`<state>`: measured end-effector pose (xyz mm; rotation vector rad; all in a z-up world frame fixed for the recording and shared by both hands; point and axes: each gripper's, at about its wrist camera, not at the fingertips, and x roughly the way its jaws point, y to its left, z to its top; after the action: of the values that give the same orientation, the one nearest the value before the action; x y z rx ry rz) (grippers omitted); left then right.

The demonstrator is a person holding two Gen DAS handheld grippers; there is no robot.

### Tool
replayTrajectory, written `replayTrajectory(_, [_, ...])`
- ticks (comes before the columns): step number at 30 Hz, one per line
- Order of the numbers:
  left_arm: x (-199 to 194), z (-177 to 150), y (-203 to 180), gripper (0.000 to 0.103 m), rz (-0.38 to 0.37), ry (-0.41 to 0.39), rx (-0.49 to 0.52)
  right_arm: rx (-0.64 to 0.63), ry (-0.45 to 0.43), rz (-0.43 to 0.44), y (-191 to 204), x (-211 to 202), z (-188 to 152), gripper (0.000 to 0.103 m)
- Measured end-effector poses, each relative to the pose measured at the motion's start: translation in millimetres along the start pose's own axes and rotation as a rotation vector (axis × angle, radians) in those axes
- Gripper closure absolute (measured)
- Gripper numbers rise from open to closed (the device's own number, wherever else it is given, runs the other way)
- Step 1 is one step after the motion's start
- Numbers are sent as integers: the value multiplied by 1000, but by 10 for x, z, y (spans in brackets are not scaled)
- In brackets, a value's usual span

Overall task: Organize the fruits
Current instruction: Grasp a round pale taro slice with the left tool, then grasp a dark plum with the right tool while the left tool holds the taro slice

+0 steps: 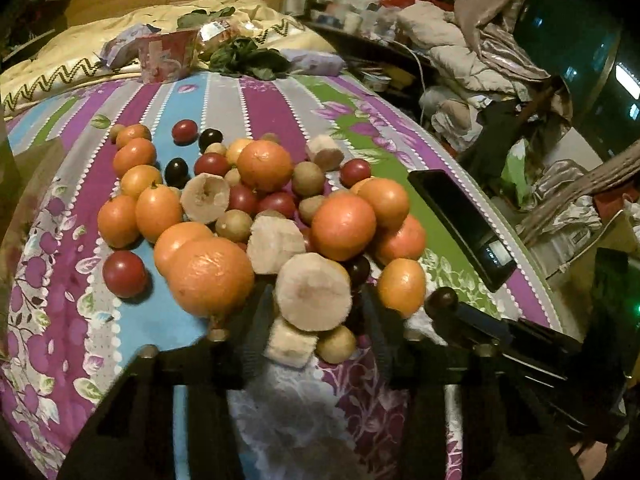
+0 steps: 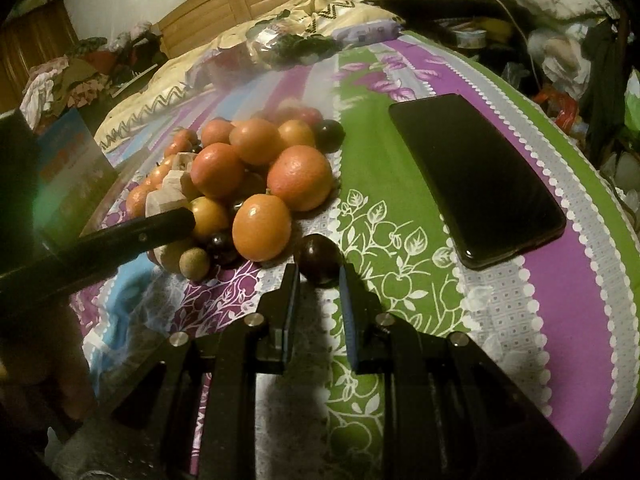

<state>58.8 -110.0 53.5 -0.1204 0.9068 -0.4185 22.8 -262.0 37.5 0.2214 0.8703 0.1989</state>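
Note:
A heap of oranges, red and dark cherry tomatoes, small brown longans and pale cut chunks lies on the flowered bedsheet. At the heap's near edge my left gripper is shut on a pale round chunk. Another chunk and a longan lie just under it. To the right of the heap, my right gripper is shut on a dark round tomato, which rests low over the sheet. In the right wrist view a left gripper finger crosses the heap.
A black phone lies on the sheet right of the fruit, near the bed's right edge. A pink box, leafy greens and bags sit further back. A blue box stands at the left. Clutter fills the floor beyond the bed.

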Motion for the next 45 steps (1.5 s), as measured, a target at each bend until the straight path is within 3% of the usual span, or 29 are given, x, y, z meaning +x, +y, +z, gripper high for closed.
replayTrajectory(6, [-183, -11, 24, 68, 11, -27, 2, -9, -4, -41, 27, -38, 18, 82])
replayTrajectory(13, [-753, -31, 133, 68, 103, -56, -31, -22, 14, -104, 204, -216, 97, 83])
replayTrajectory(27, [-1865, -63, 488, 68, 159, -190, -93, -143, -104, -13, 1059, -845, 411, 91])
replayTrajectory(31, [-2001, -138, 610, 68, 156, -195, -123, -69, -101, 61, 788, -893, 440, 89])
replayTrajectory(32, [-2027, -158, 632, 68, 158, -196, -127, -37, -102, 33, 575, -893, 421, 85])
replayTrajectory(33, [-2047, -182, 656, 68, 157, -194, -132, -28, -99, -4, 481, -886, 392, 72])
replayTrajectory(34, [-2041, -195, 672, 68, 154, -188, -134, -29, -90, -47, 371, -852, 345, 70])
replayTrajectory(35, [-2024, -204, 683, 68, 152, -182, -137, -37, -58, -94, 233, -750, 271, 70])
replayTrajectory(39, [-1907, -222, 674, 68, 139, -157, -142, -111, 44, -75, 175, -394, 65, 73])
replayTrajectory(45, [-1774, -230, 652, 68, 128, -124, -148, -157, 45, -118, 195, 39, 97, 74])
